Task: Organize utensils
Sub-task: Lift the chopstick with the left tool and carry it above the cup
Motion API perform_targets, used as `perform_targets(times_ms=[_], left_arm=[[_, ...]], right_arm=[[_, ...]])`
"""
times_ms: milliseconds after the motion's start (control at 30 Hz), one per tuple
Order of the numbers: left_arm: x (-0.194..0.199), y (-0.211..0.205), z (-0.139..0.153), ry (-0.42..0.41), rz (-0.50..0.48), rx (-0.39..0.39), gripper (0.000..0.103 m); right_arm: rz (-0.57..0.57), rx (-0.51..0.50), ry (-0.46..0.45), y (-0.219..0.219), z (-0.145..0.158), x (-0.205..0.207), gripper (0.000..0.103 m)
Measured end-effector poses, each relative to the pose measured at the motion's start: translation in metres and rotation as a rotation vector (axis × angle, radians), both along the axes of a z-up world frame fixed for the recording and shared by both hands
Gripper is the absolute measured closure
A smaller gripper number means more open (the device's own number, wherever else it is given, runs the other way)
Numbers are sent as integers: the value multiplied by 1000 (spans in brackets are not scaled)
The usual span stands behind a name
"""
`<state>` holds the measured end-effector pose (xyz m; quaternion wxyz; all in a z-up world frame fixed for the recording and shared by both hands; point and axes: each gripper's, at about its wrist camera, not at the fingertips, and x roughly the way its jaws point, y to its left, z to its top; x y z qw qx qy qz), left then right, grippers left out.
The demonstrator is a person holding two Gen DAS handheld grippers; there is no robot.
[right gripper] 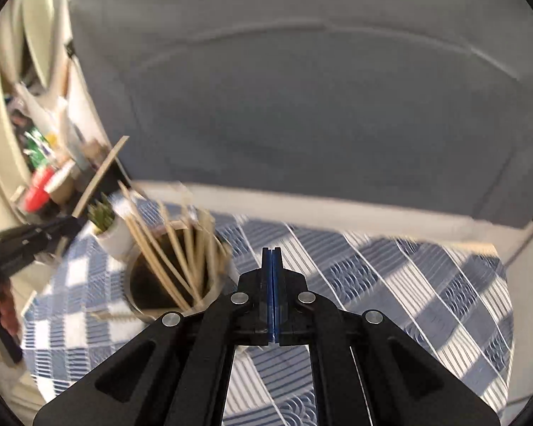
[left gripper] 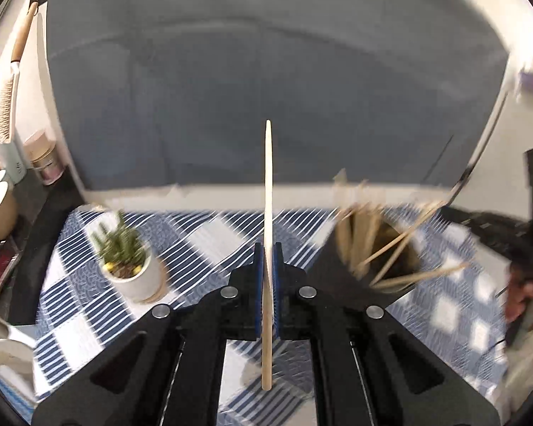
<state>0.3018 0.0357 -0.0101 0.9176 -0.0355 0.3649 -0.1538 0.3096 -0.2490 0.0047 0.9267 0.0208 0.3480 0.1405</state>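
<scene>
Left wrist view: left tongs (left gripper: 267,248), blue pads pinched on one pale slender wooden chopstick (left gripper: 268,191), held near mid-length, tip pointing up and away, above the blue-and-white checked worktop (left gripper: 89,319). Dark round holder of wooden chopsticks (left gripper: 383,259): to the right, sticks splayed. Small green plant in white pot (left gripper: 131,266): to the left, near. Right wrist view: right tongs (right gripper: 272,259), pressed together, empty, just beside the holder. Handling note, a judgement: swing the stick over the holder's opening, tip downward, release only once well inside, and steer wide of the leaning sticks.
</scene>
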Motion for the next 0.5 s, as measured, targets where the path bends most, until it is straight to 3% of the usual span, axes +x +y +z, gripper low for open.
perform_targets(times_ms=[200, 367, 500], left_arm=[[-1, -20, 9, -68, -80, -197, 99], [6, -36, -2, -127, -52, -315, 99], [7, -49, -10, -221, -13, -358, 99]], right_arm=[[128, 80, -97, 10, 15, 2, 102], [256, 137, -159, 17, 12, 8, 102], [328, 202, -182, 18, 3, 14, 102]])
